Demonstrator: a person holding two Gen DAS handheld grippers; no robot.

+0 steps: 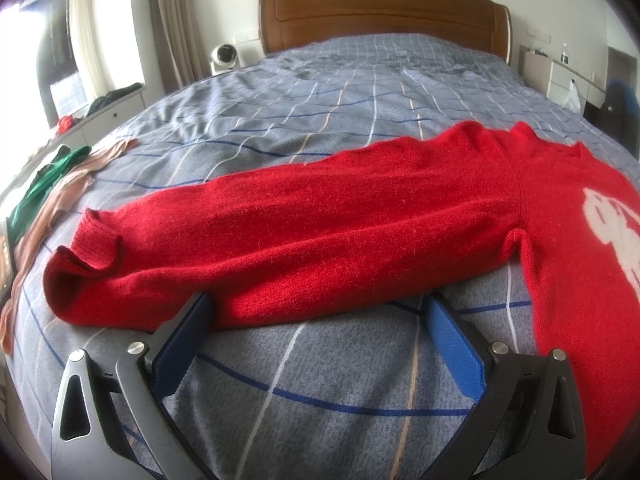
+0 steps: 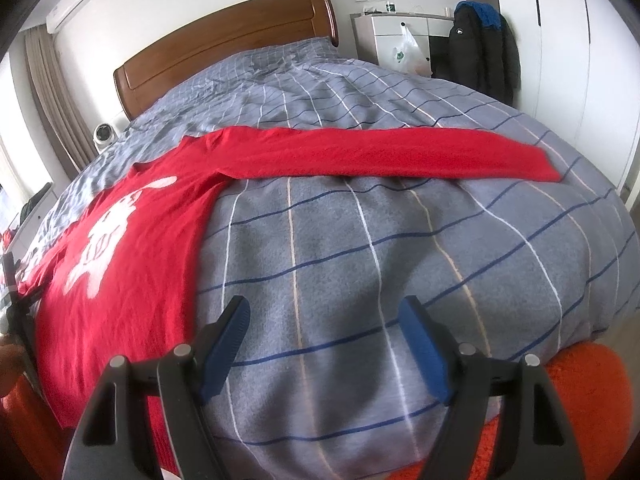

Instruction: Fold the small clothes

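A red knit sweater [image 1: 320, 232] with a white figure on its front lies spread flat on the bed, both sleeves stretched out sideways. In the left wrist view my left gripper [image 1: 320, 308] is open, its blue pads [image 1: 188, 344] right at the near edge of the left sleeve, whose cuff [image 1: 86, 256] is curled. In the right wrist view the sweater body [image 2: 120, 240] lies to the left and the right sleeve [image 2: 400, 156] runs across ahead. My right gripper [image 2: 324, 312] is open and empty over bare bedspread, short of the sleeve.
The bed has a grey-blue checked cover [image 2: 400, 260] and a wooden headboard [image 1: 380, 16]. Green and pink clothes [image 1: 52, 184] lie at the bed's left edge. An orange surface [image 2: 580, 392] lies below the bed's foot. A white cabinet and dark jacket [image 2: 480, 48] stand at the right.
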